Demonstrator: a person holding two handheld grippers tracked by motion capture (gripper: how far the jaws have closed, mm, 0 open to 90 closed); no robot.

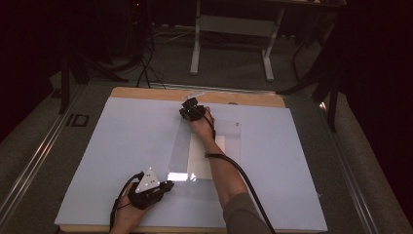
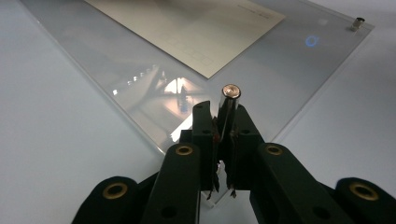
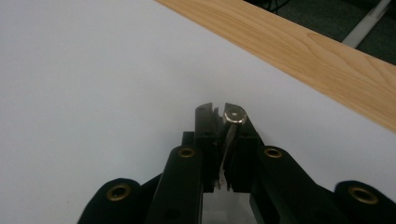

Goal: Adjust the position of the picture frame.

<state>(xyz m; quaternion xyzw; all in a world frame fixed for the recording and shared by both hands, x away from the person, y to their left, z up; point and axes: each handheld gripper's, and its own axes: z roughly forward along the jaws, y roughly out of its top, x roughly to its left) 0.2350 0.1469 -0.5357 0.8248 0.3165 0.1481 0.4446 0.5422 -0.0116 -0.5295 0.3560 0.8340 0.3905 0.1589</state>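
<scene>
Dark floor and table legs lie behind my tabletop (image 1: 122, 141), which has a big white sheet over it and a strip of wood (image 3: 299, 44) along the far edge. On the white sheet lies a clear plastic plate (image 2: 280, 70) with a piece of paper (image 2: 196, 28) under it.

I think I am working on the little metal pegs at the corners of the clear plate. One more peg (image 2: 358, 23) stands at a far corner of it. The plate lies flat, so the job looks only partly done. I cannot tell if the pegs are going in or coming out.

My left tongs (image 2: 223, 122) are near me, at the near left corner of the plate. They are squeezed tight on a small shiny metal peg (image 2: 230, 93) that pokes up between the tips.

My right tongs (image 3: 219, 116) are reached far out, at the far corner of the plate, close to the wood strip. They are closed on another metal peg (image 3: 234, 114), which leans against one tip. In the view from above, my right hand (image 1: 200, 122) sits at that far corner and my left hand (image 1: 134, 202) rests low on the white sheet.
</scene>
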